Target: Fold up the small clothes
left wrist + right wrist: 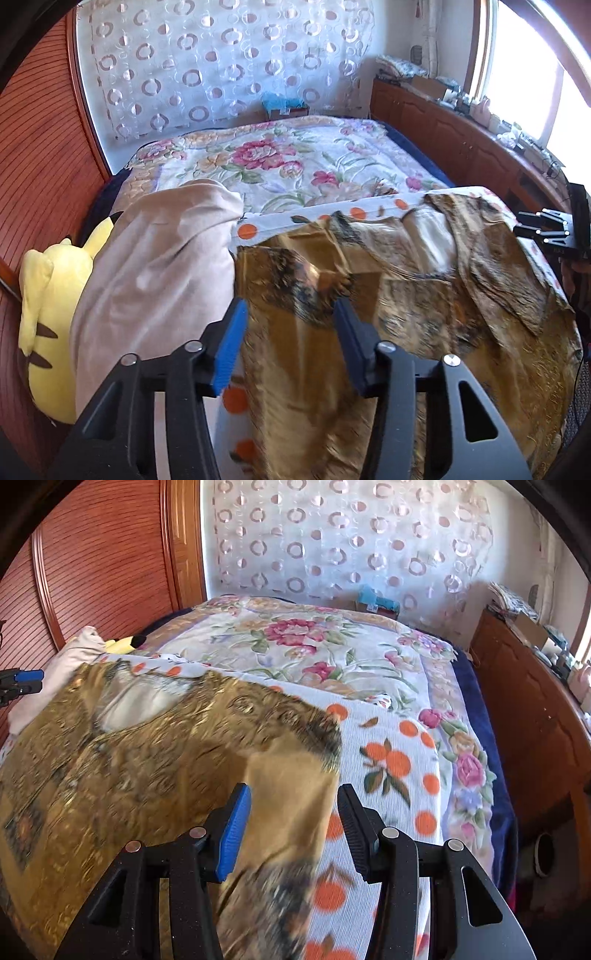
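A home bedroom: floral-quilted bed (295, 162), curtain (351, 535).

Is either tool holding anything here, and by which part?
Nothing is held. Both the left tool and right tool are open over the golden-brown garment on the orange-print cloth.

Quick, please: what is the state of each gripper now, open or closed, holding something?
Left gripper: jaws open, holding nothing, over the golden-brown garment.
Right gripper: jaws open, garment's edge between them, not clamped.
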A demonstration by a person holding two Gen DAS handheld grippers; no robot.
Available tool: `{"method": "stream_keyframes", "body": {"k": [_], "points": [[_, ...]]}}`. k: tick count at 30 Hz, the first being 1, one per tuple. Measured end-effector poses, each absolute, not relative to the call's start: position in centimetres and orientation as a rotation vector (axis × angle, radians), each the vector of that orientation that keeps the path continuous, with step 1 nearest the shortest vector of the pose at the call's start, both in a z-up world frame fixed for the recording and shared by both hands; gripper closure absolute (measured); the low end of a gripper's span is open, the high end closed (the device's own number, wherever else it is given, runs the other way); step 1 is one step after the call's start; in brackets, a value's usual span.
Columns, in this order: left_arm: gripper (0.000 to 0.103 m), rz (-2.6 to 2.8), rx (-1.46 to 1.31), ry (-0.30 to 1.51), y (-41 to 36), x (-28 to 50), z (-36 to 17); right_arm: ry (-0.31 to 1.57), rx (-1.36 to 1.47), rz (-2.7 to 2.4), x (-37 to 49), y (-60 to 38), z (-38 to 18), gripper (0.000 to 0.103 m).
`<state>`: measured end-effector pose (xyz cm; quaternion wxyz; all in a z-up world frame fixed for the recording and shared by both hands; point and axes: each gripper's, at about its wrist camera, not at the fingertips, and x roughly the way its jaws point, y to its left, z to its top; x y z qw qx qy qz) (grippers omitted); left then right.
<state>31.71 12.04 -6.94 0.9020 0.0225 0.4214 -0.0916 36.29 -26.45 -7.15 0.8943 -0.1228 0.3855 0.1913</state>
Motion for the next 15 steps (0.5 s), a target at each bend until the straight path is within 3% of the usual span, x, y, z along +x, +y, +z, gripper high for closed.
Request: {"method": "stream_keyframes", "body": {"k": [5, 7, 15], "points": [[0.054, -0.178, 0.082, 0.919, 11.8, 33.7, -8.4, 0.826, -0.260, 0.403, 39.2, -26.1, -8.1, 0.052], [0.060, -0.172, 0.104, 0.930, 11.6, 34.1, -9.0, 0.831, -0.261, 0.408, 39.8, -25.8, -8.4, 0.052], [0.061, -0.141, 0.134, 0.981, 11.8, 34.2, -10.8, 0.832, -0.265, 0.420, 40.8, -25.8, -9.0, 0.052]]}}
